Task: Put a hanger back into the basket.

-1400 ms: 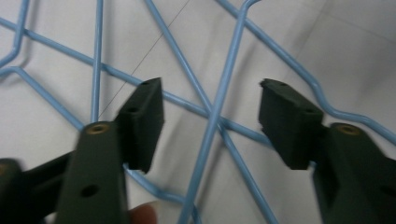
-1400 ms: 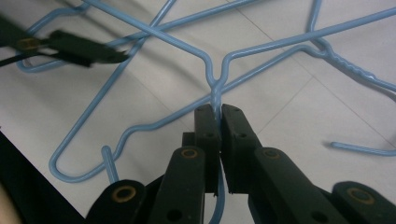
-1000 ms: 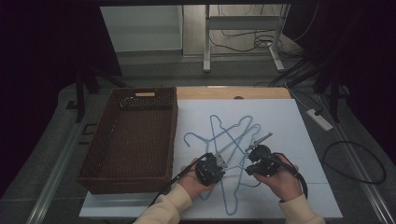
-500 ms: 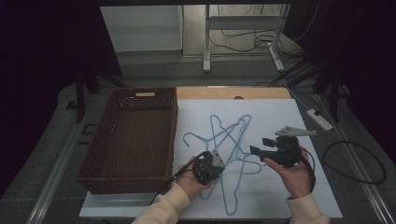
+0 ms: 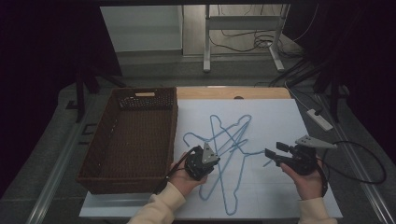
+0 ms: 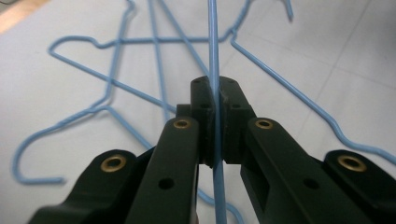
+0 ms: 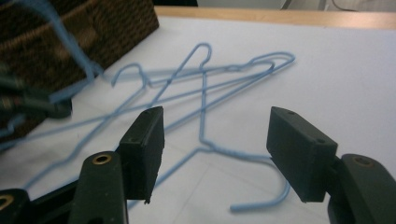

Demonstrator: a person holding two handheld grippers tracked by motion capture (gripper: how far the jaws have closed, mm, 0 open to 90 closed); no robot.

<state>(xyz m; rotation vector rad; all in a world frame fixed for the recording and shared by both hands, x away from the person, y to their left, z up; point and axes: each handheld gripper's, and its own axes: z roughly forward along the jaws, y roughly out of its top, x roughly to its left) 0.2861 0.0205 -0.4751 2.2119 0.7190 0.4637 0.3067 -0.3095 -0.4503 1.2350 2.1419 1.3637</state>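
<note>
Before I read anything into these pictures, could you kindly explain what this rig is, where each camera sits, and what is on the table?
There is no robot here: a person holds hand-held tongs in each hand. One camera looks down from above the person's side; two more ride on the tongs and look along their black jaws.

On the white table top lies a tangle of thin light-blue wire coat hangers, with a dark brown woven basket at the left.

The left tongs are shut on one blue hanger wire, which runs straight between the pads. The right tongs are open with nothing between them; their jaws have just been opening, and in the high view they sit to the right of the hangers.
</note>
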